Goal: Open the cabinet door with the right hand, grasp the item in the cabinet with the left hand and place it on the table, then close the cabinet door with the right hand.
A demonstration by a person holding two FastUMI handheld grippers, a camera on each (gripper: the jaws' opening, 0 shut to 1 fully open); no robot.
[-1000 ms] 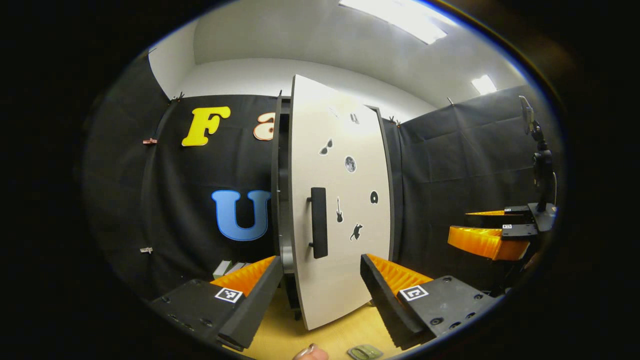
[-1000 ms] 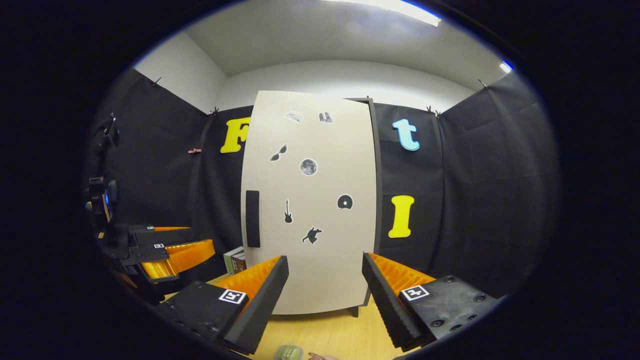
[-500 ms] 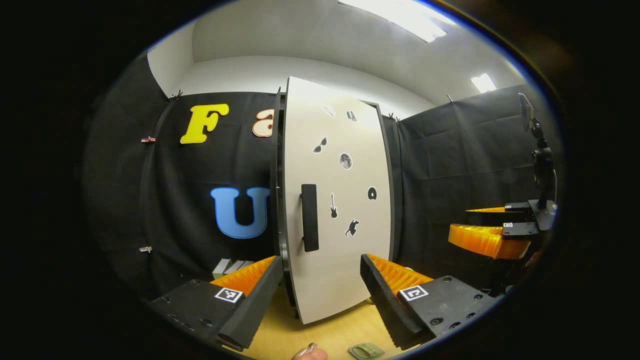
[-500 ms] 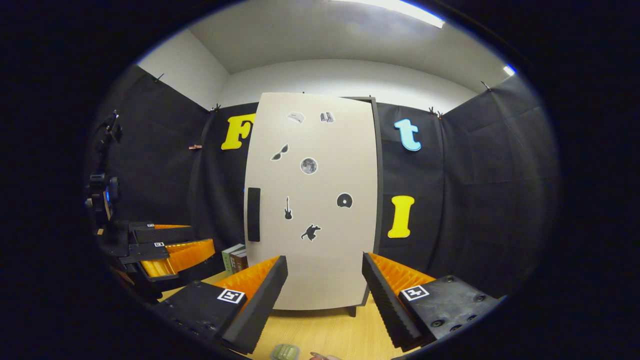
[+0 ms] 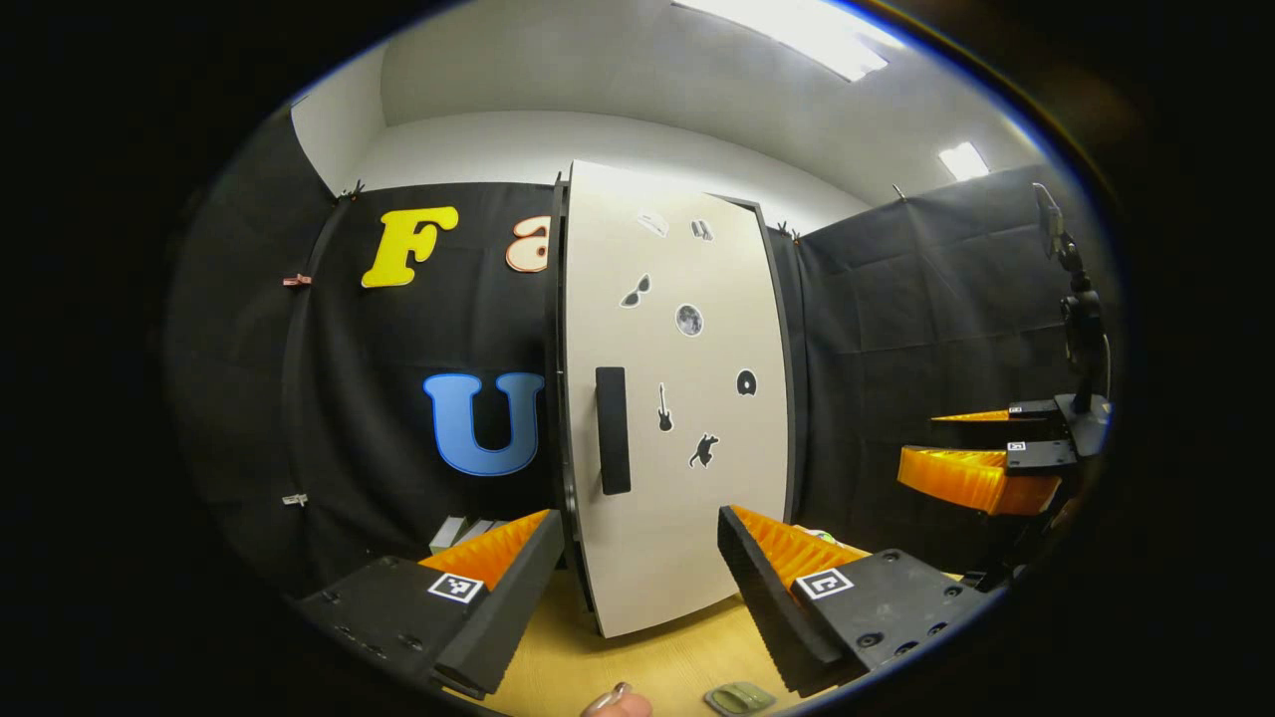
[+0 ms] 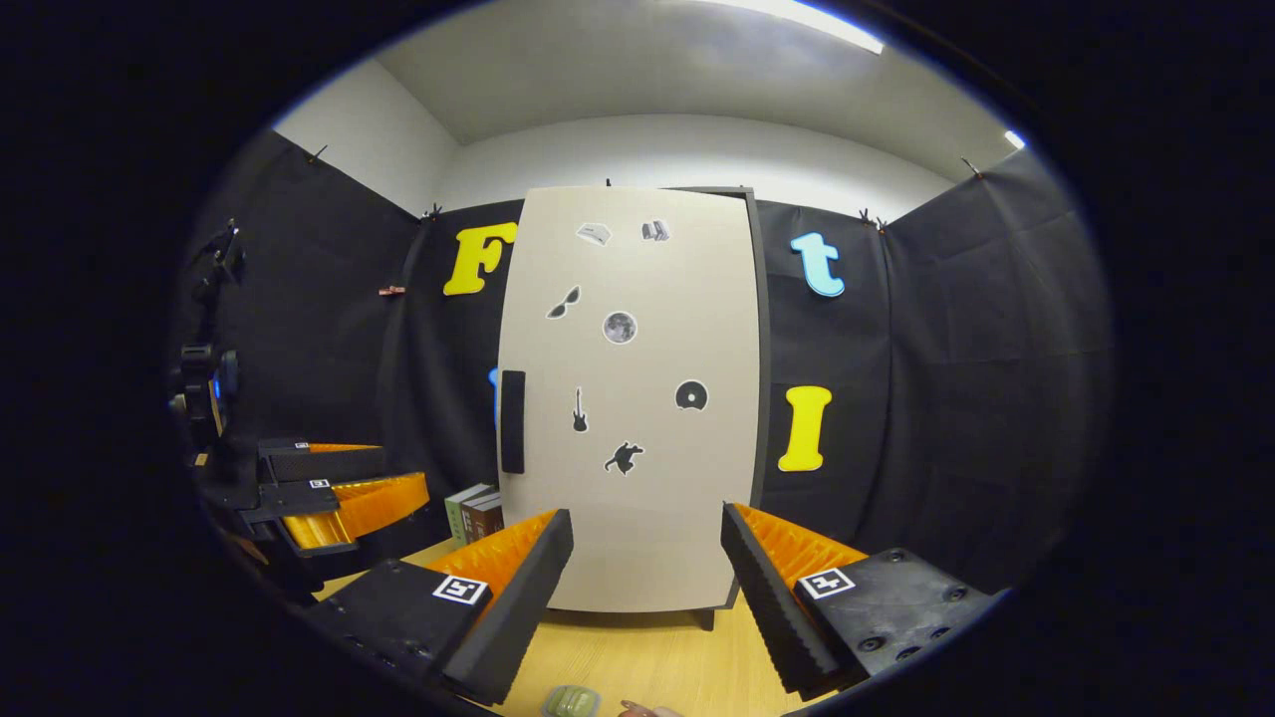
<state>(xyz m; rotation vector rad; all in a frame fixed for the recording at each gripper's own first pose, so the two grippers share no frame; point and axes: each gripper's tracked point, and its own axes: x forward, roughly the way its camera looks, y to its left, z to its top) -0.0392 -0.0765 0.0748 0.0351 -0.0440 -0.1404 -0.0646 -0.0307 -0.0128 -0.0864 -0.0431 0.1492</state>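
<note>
In the left gripper view, the left gripper is seen at the bottom of the frame with its fingers spread wide and nothing between them. The cabinet door stands in the middle of the frame, almost flat against the cabinet, and only a thin dark gap is seen along its left edge. The black handle is placed near that edge, above and well apart from the fingers. A small green object lies on the wooden table at the bottom edge, just beside the right finger; it is judged to be the item taken out of the cabinet. The right gripper is seen at the right side, also empty.

In the right gripper view, the right gripper is open and holds nothing. The door is seen frontally in the centre, the handle at its left edge, not touched by the fingers. The green object is seen at the bottom edge, between the fingers and lower. The closing step is judged to be nearly finished; a last light push on the door may be needed.
</note>
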